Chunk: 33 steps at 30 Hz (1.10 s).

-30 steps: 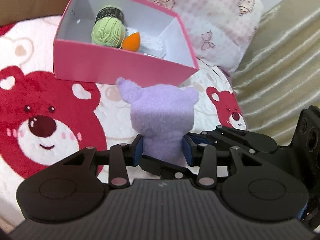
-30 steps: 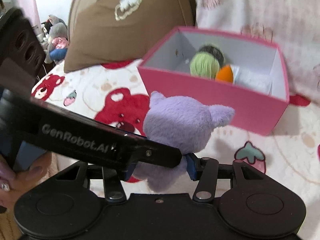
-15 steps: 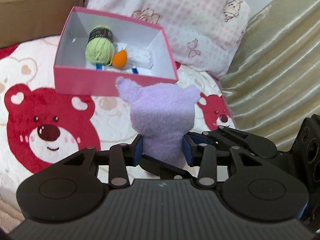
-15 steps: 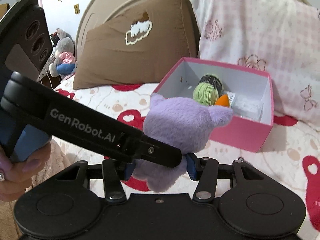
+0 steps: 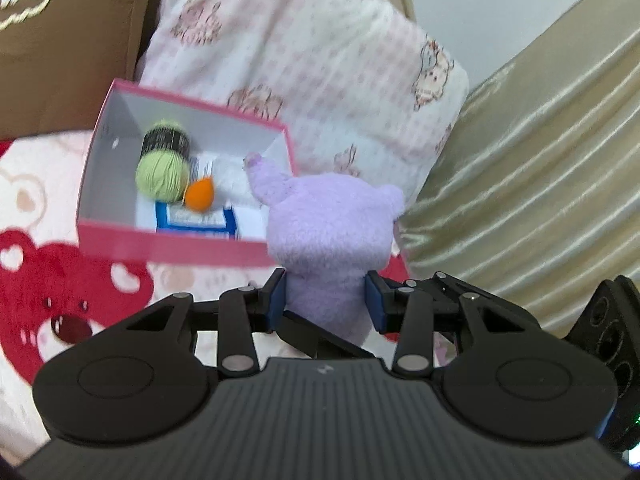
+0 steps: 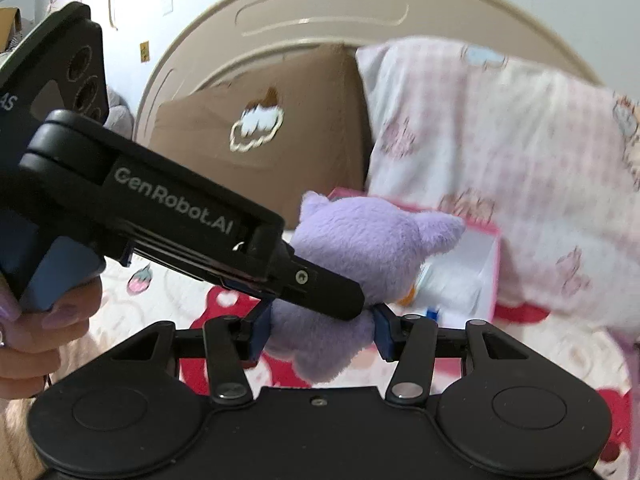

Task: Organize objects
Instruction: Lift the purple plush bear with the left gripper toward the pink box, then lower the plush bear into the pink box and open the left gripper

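1. Lifted since the earlier frame: both grippers and the purple plush toy [image 5: 332, 240] higher above the bedspread [image 5: 60, 280]; pink box [image 5: 168, 246] now seen from further up, more of its floor on show.
2. Left wrist view: left gripper [image 5: 326, 300] clamped on lower body of the toy, blue pads [image 5: 276, 300] pressed into the fur both sides. Toy in the air, just in front of the near right corner of the box, one ear overlapping the box wall in this view.
3. Same view, box contents: green yarn ball [image 5: 162, 174], orange piece [image 5: 199, 197], white packets with blue print [image 5: 196, 222]. Pink checked pillow [image 5: 320, 72] behind.
4. Right wrist view: right gripper [image 6: 320, 330] also closed on the toy's lower body, crossing the other gripper's finger. Toy between camera and box [image 6: 486, 268]. Hand [image 6: 44, 320] at left edge.
5. Handling, judged: light, soft, compressible, not fragile; fur likely slippery under a loose pinch. Best hold low on the torso, as now, not by an ear.
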Available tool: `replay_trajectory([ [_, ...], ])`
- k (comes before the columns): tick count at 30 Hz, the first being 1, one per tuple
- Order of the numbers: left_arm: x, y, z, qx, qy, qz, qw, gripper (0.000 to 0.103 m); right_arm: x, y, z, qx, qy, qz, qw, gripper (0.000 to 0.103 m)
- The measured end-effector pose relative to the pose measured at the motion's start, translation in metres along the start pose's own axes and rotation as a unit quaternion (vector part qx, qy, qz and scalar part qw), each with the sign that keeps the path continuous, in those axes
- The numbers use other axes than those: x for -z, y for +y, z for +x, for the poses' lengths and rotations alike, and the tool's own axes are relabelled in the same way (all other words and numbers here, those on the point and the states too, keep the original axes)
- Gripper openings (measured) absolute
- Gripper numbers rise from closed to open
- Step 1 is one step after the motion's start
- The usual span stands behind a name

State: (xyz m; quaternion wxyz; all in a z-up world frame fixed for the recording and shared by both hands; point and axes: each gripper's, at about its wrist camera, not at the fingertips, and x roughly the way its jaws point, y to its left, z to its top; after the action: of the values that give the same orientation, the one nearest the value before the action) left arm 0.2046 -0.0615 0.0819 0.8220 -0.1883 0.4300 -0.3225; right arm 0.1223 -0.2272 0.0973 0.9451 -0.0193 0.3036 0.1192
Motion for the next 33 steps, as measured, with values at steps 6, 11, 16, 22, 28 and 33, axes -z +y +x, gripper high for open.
replay_trajectory([
  [6,-0.035,0.006,0.032,0.001,-0.008,-0.015,0.9999,0.04,-0.024,-0.025,0.02,0.013,-0.014,-0.002,1.0,0.056],
  [11,-0.053,0.021,0.069,-0.008,-0.006,-0.031,0.9995,0.04,-0.031,-0.046,0.05,0.03,-0.007,0.006,0.999,0.056],
  [16,-0.064,0.05,0.107,0.012,0.008,-0.064,0.9978,0.04,-0.035,-0.065,0.083,0.044,0.018,0.006,0.999,0.056],
  [22,-0.066,0.087,0.154,0.025,0.045,-0.113,0.9923,0.04,-0.029,-0.082,0.126,0.044,0.064,-0.011,0.997,0.056],
  [28,-0.064,0.101,0.185,0.014,0.054,-0.129,0.99,0.041,-0.02,-0.094,0.159,0.05,0.105,-0.021,0.993,0.056],
  [33,-0.069,0.115,0.202,0.0,0.051,-0.136,0.9893,0.041,-0.018,-0.103,0.179,0.048,0.111,-0.005,0.993,0.056],
])
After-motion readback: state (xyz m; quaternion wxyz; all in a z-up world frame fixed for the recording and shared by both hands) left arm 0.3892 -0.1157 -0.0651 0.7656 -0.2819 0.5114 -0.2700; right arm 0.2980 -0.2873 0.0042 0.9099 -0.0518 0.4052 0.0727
